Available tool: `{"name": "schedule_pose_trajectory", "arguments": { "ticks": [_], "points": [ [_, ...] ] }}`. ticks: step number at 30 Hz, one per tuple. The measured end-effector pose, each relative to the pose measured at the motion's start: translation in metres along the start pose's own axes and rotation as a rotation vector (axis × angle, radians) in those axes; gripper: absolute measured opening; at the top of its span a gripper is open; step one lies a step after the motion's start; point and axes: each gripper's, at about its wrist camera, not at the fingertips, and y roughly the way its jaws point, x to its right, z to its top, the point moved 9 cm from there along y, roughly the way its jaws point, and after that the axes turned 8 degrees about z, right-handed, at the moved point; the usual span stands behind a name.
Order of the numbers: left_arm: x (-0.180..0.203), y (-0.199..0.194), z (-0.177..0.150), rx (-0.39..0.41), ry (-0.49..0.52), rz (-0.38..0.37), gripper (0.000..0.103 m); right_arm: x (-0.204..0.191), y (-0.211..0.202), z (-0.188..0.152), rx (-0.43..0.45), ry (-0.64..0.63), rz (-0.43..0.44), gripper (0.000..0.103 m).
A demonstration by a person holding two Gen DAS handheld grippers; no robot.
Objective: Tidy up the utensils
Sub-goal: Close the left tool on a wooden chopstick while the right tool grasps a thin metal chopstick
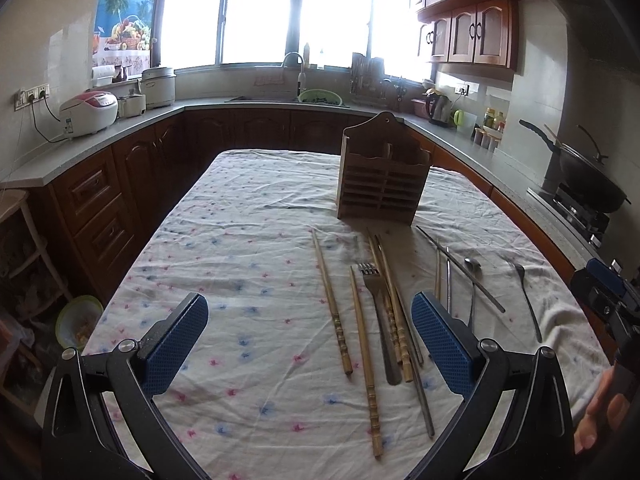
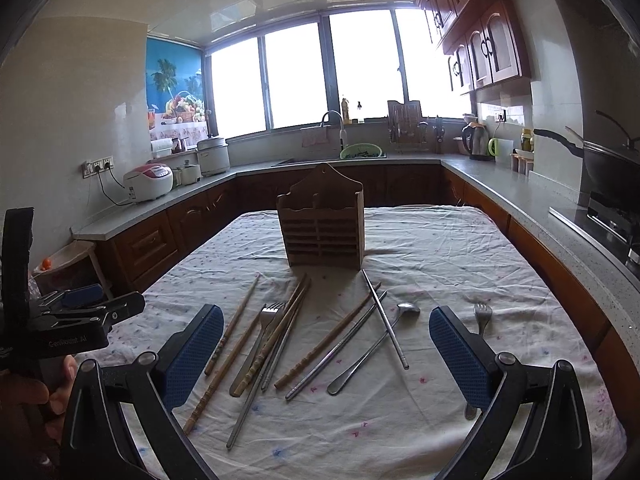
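Hovering level above scattered chopsticks (image 2: 240, 322), left claw (image 1: 310, 344) and right claw (image 2: 326, 356) both gape wide, empty.

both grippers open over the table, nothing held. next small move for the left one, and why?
Probably ease the left gripper down and close on the leftmost wooden chopstick. Its jaws stand wide open and empty, and that chopstick lies alone on the tablecloth, apart from the overlapping fork pile. The wooden holder stands upright just beyond, seemingly empty. The right gripper is open too.
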Motion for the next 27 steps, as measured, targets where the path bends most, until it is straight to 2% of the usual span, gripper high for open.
{"name": "schedule_pose_trajectory", "arguments": {
  "ticks": [12, 18, 23, 27],
  "points": [
    [0.011, 0.067, 0.021, -0.136, 0.022, -0.011, 0.103, 0.030, 0.067, 0.015, -0.143, 0.081, 0.043, 0.101],
    [0.012, 0.106, 0.027, -0.219, 0.025, -0.013, 0.102, 0.045, 0.108, 0.023, -0.214, 0.106, 0.060, 0.093],
    [0.011, 0.138, 0.033, -0.263, 0.020, -0.007, 0.094, 0.054, 0.145, 0.025, -0.270, 0.109, 0.062, 0.081],
    [0.015, 0.165, 0.037, -0.302, 0.019, -0.015, 0.092, 0.064, 0.179, 0.021, -0.328, 0.110, 0.054, 0.071]
  ]
}}
